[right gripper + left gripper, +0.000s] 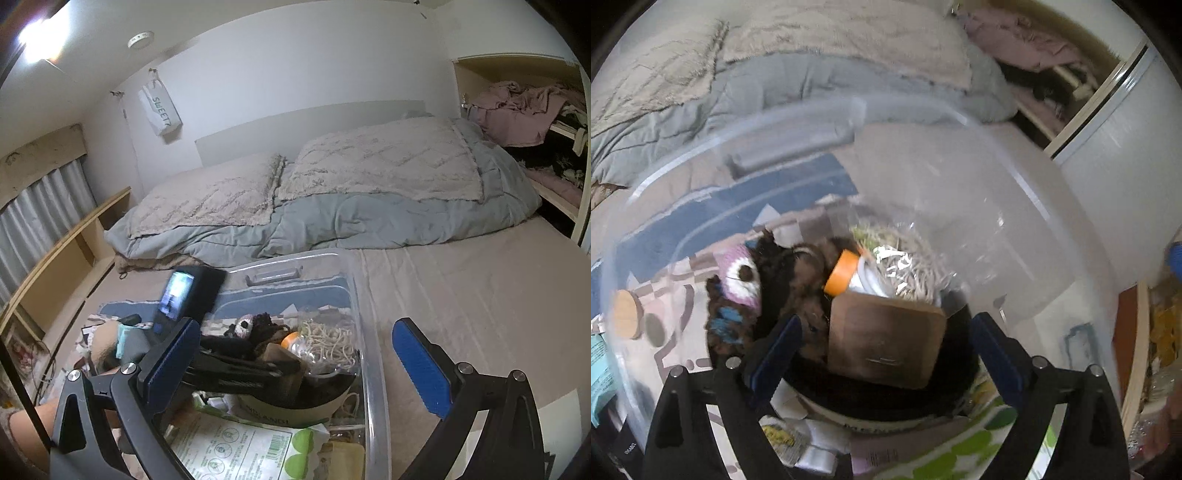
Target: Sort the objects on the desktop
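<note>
Both the left hand-held gripper [886,354] and right hand-held gripper [306,365] hang open and empty over the clear bin [373,369], so the next move is probably fetching another item.

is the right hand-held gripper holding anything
No, the right hand-held gripper is open, its blue fingers spread wide over the clear bin with nothing between them.

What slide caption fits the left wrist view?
Open left gripper over a clear storage bin holding a brown wooden square, crocheted toy and orange-capped bottle.
</note>
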`<state>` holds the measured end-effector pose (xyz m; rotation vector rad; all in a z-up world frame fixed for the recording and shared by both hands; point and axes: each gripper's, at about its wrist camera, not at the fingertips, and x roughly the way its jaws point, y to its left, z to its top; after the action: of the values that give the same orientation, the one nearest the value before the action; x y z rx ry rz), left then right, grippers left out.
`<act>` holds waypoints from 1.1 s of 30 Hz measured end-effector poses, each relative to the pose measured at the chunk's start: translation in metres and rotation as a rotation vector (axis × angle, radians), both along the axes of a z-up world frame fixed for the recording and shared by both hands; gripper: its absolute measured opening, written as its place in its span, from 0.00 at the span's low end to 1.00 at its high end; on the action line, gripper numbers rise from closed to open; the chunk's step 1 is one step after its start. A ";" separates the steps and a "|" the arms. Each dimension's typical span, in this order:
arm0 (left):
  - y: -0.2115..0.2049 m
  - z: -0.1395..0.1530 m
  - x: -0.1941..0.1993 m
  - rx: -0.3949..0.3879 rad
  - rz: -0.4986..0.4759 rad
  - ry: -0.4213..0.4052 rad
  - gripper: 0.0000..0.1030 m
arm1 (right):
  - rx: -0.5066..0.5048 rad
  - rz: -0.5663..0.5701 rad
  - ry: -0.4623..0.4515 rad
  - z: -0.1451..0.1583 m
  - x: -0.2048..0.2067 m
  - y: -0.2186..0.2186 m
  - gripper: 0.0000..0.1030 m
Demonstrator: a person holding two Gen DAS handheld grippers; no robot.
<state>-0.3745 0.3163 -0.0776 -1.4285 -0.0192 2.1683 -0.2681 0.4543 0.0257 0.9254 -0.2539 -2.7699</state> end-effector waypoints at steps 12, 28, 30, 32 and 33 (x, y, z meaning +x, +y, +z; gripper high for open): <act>-0.052 0.034 0.050 0.026 -0.027 0.172 0.85 | -0.086 0.020 -0.041 -0.024 -0.021 -0.004 0.70; -0.147 0.032 0.098 0.153 -0.028 0.174 0.84 | 0.170 0.107 -0.351 -0.088 -0.069 -0.052 0.27; -0.157 0.030 0.101 0.165 -0.026 0.172 0.84 | 0.189 0.104 -0.380 -0.093 -0.073 -0.049 0.27; -0.167 0.028 0.102 0.184 -0.019 0.161 0.84 | 0.221 0.100 -0.402 -0.098 -0.071 -0.047 0.19; -0.172 0.027 0.102 0.194 -0.016 0.157 0.84 | 0.240 0.095 -0.413 -0.099 -0.070 -0.046 0.17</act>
<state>-0.2723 0.1446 -0.0503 -1.1446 -0.1563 2.1937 -0.3380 0.4084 -0.0728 1.5251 0.0634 -2.5351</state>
